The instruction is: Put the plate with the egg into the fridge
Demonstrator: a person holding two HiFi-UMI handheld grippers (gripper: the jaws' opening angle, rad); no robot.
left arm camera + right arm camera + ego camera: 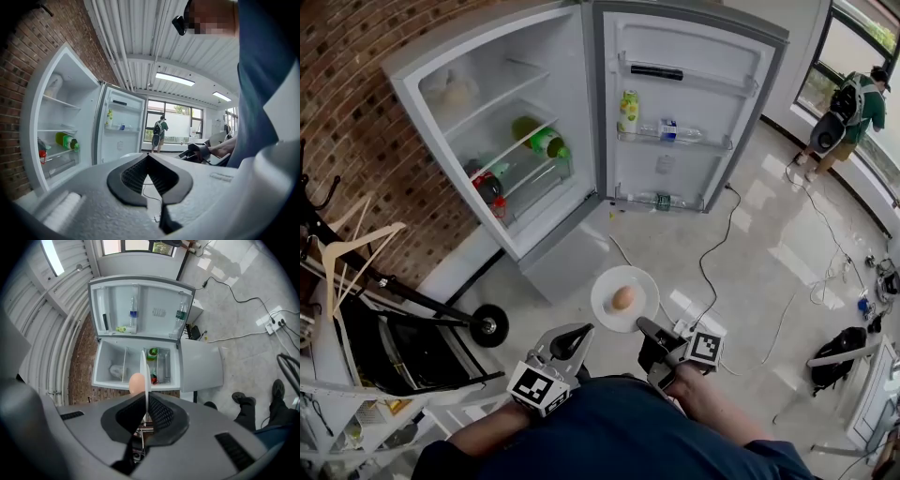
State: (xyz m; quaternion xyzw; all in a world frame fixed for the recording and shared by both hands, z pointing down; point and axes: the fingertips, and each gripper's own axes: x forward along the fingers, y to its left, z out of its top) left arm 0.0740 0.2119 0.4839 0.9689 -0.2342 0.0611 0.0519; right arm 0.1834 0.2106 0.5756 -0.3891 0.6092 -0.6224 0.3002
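A white plate carrying a brown egg hangs over the floor in front of the open fridge. My right gripper is shut on the plate's near rim. In the right gripper view the plate shows edge-on between the jaws of that gripper, with the egg on its left side and the fridge beyond. To the plate's left my left gripper is shut on nothing; in its own view the left gripper has its jaws together, and the fridge is at the left.
The fridge shelves hold a green bottle and a red item; the door carries small bottles. Cables cross the tiled floor. A rack with hangers and a wheel stand left. A person is far right.
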